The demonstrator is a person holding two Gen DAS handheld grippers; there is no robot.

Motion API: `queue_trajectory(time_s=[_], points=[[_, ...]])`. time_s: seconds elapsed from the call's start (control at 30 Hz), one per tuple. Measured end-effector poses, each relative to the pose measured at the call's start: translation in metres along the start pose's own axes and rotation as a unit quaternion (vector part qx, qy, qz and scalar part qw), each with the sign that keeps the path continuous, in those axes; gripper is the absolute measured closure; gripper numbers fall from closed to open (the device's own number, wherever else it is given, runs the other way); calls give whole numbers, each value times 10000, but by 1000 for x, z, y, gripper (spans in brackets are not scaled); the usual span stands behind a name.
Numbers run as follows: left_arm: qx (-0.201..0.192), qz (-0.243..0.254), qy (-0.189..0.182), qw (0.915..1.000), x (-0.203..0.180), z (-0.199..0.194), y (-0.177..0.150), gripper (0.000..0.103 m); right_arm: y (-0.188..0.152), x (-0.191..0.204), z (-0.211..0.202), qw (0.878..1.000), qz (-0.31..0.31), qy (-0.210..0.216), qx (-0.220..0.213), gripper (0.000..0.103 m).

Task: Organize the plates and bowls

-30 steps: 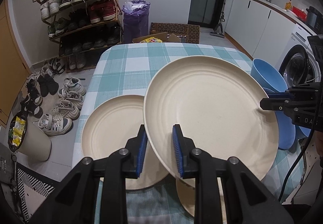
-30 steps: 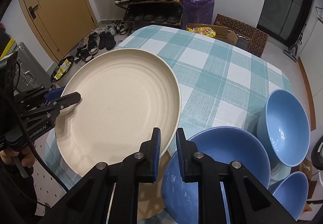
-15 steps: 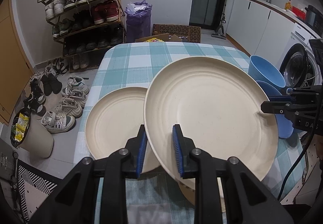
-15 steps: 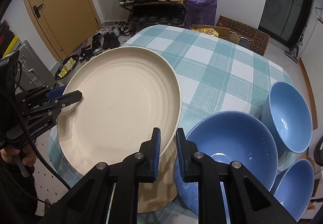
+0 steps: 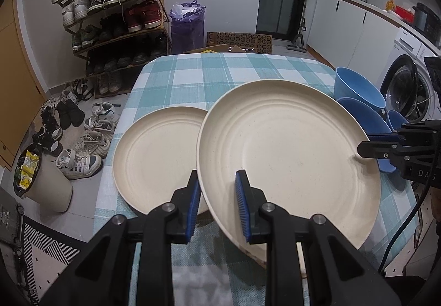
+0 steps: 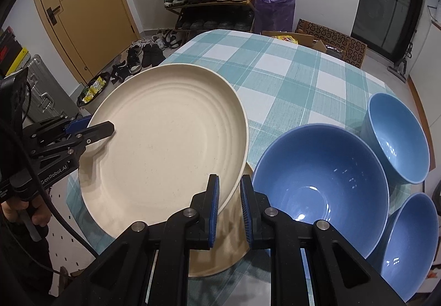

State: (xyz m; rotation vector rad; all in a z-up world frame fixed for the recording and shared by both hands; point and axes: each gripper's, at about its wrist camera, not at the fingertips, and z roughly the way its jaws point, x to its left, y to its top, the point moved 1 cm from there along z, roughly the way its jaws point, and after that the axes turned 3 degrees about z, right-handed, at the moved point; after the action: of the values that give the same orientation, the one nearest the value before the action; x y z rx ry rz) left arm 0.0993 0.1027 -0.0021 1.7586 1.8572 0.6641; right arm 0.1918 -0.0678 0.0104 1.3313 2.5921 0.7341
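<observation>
Table: the tabletop point(image 5: 248, 72) carries a teal-and-white checked cloth; all the dishes sit toward its near half, the far half is bare.
Held plate: a large cream plate point(image 5: 289, 154) hangs tilted above the near part of the tabletop, pinched at two opposite points of its rim.
Resting plate: a second cream plate point(image 5: 154, 157) lies flat at the tabletop's left edge, its right side hidden under the held plate's rim.
Third plate: another cream plate point(image 6: 220, 251) lies flat at the near edge, directly beneath the held one.
Bowls: three blue bowls, a large one point(image 6: 319, 184) and two smaller point(image 6: 397, 138) point(image 6: 408, 245), cluster at the right edge.
Left gripper: the left gripper point(image 5: 217, 204) is clamped on the held plate's near-left rim, one pad above and one below.
Right gripper: the right gripper point(image 6: 228, 204) is clamped on the opposite rim, just beside the large bowl.
Key relation: the resting plate lies to the left of and below the held one, on the left gripper's side; stacking there likely means carrying the plate left, levelling it, then lowering it.
</observation>
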Motion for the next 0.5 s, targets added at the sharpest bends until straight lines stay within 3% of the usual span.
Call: queue_trajectory(time_s=[0.5], points=[[98,116,-12,9999,-9,8,-22,80,-31,0,9,9999,145,-25,69,87]])
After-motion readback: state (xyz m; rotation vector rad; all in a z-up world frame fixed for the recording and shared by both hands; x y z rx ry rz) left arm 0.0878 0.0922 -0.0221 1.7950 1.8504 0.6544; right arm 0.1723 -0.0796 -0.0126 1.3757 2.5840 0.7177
